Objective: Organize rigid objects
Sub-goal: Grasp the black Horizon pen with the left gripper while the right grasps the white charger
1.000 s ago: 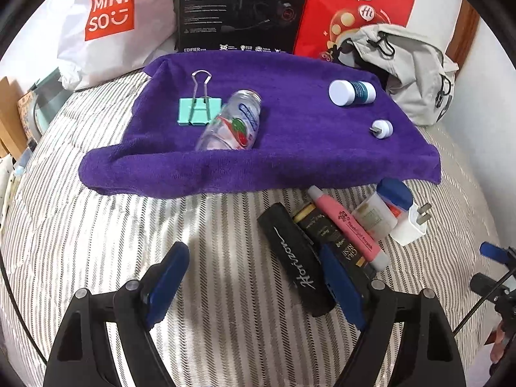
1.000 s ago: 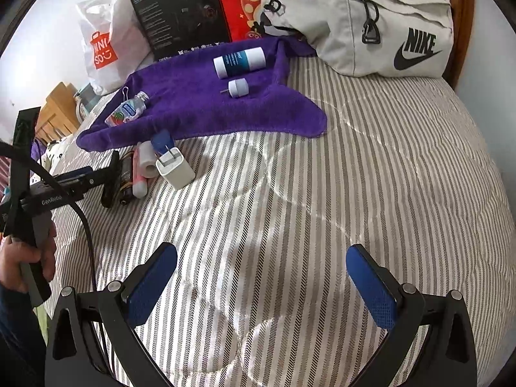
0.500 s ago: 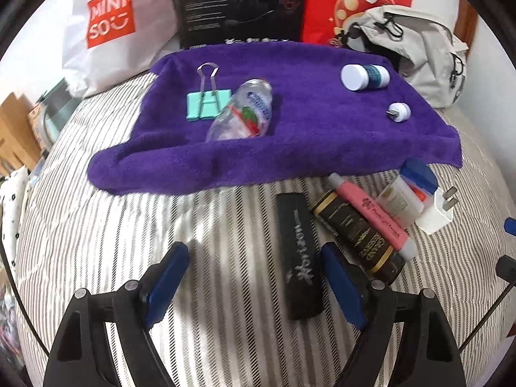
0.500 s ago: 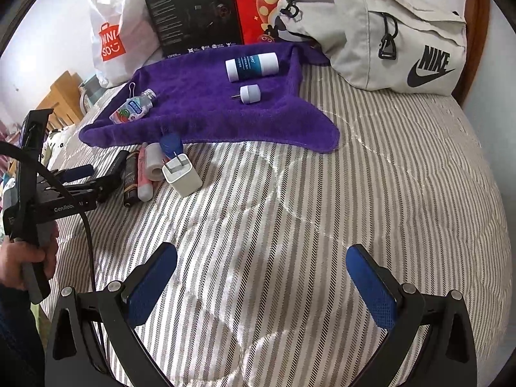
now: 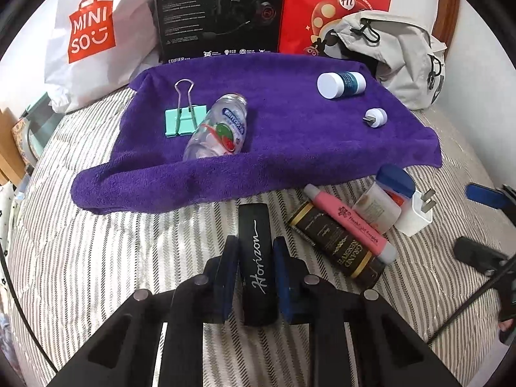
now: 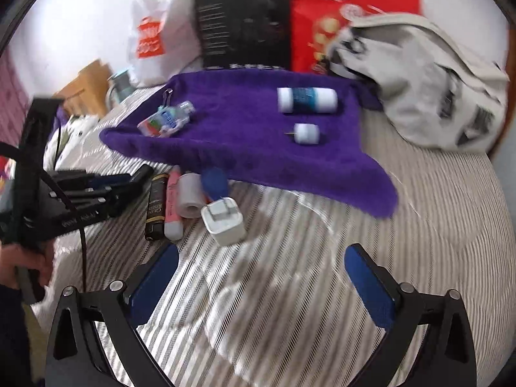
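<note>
Now the left claw (image 5: pixel 256 269), wide apart half a second ago, has clamped on the black Horizon case (image 5: pixel 258 258) lying on the bed (image 5: pixel 129 258) near the purple towel (image 5: pixel 290 148); it looks ready to lift. The right claw (image 6: pixel 258 277) hangs apart, empty.

Bed (image 5: pixel 96 258) with grey-and-white striped quilted cover fills most of both views. White wall (image 5: pixel 477 74) behind and to the right. Brown wooden headboard edge (image 5: pixel 450 9) at upper right. Light wooden furniture (image 6: pixel 85 88) off the bed's left side. Even, diffuse light; right wrist view motion-blurred.
</note>
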A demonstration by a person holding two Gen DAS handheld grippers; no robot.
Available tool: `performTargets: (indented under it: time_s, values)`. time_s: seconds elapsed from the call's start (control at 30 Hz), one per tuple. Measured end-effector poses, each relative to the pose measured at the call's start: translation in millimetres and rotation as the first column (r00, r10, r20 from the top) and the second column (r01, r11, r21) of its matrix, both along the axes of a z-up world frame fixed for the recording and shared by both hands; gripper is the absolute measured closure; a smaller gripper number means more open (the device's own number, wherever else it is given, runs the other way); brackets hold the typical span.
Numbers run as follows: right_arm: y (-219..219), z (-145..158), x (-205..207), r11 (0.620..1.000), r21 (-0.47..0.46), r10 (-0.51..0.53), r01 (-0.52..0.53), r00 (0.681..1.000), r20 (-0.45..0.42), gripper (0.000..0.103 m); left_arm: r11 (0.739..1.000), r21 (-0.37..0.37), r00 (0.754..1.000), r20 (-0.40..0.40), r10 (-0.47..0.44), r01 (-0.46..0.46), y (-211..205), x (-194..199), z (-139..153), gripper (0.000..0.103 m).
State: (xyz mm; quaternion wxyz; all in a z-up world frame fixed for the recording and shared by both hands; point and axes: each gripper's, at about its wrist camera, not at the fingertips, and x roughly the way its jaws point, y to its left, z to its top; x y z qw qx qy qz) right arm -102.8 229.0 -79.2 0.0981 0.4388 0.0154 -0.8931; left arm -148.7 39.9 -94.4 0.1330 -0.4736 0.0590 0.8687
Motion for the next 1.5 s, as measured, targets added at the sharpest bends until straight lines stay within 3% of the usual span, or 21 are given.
performTargets:
  time_s: [0.07,0.37,0.6,0.8,0.97,1.33,1.5]
  values:
    - [-3.9,-5.0,-4.3,1.0,0.002,0.022,-0.022,1.0,-0.007,0.016,1.0,-0.016,1.0,-0.002,0.016,-0.016,-7.1,1.2,-0.1,0.082]
    - [-15.8,-23.5,-20.7,0.997,0.051,0.062,-0.062,0.998,0.006,0.041,1.0,-0.009,1.0,0.004,0.03,-0.03,-26.0,2.5,-0.5,0.082]
    - [-17.6,-24.0,-27.3,0.996,0.043,0.083,-0.082,0.996,-0.021,0.052,0.999,-0.023,1.0,0.0,0.023,-0.023,-25.3,1.9,-0.5,0.081]
    - [-20.8,-23.3,-27.7,0.996,0.032,0.084,-0.083,0.996,-0.01,0.075,0.999,-0.031,1.0,0.0,0.023,-0.023,-24.0,1.2,0.4,0.081]
    - [-18.0,-22.2,-27.8,0.998,0.016,0.067,-0.068,0.998,0.02,0.076,0.999,-0.025,1.0,-0.002,0.022,-0.022,-26.0,1.5,0.1,0.081]
    - [2.5,-20.4,-16.1,1.0,-0.008,0.021,-0.021,0.997,0.078,0.076,0.997,0.068,0.999,0.022,0.044,-0.045,-46.8,5.3,6.3,0.082]
    - [4.1,-22.5,-15.6,1.0,-0.015,0.014,-0.013,0.997,0.08,0.076,0.997,0.058,0.999,0.024,0.048,-0.049,-51.4,3.1,7.6,0.082]
